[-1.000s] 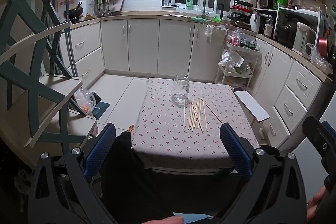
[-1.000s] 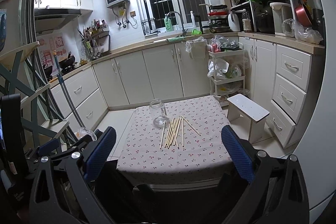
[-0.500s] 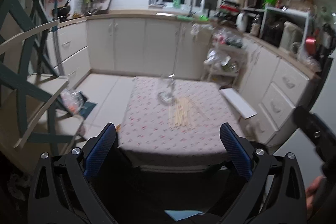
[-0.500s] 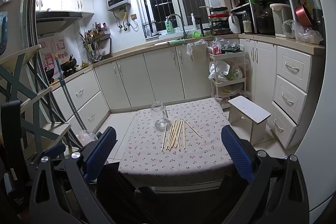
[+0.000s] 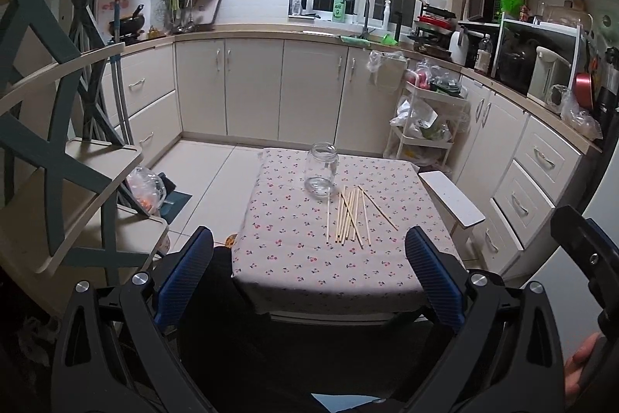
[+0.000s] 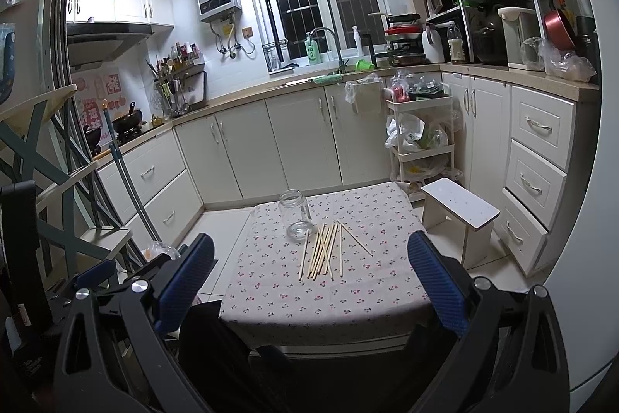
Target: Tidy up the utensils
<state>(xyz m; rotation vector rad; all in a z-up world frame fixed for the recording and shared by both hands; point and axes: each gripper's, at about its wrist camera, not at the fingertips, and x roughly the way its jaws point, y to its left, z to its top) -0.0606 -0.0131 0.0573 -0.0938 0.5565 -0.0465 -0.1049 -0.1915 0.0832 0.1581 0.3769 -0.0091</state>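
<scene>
I am holding both the left hand-held gripper [image 5: 309,281] and the right hand-held gripper [image 6: 309,281] spread wide and empty, short of the table [image 5: 294,258]. Nothing is sorted yet: every chopstick [image 5: 350,215] is lying loose mid-table, beside the empty jar [image 5: 321,171] toward the far edge.

Both grippers are just hanging there with nothing in them. The left gripper [image 5: 309,277] has its jaws spread wide, blue-padded fingers [image 5: 185,277] sitting in the lower left and lower right of its own frame, black frame arms filling the bottom. The right gripper [image 6: 311,283] looks the same in its view, splayed wide apart, pads [image 6: 435,283] low in frame. A bit of the person's hand [image 5: 580,366] peeks in at the bottom right edge of the left view.
</scene>
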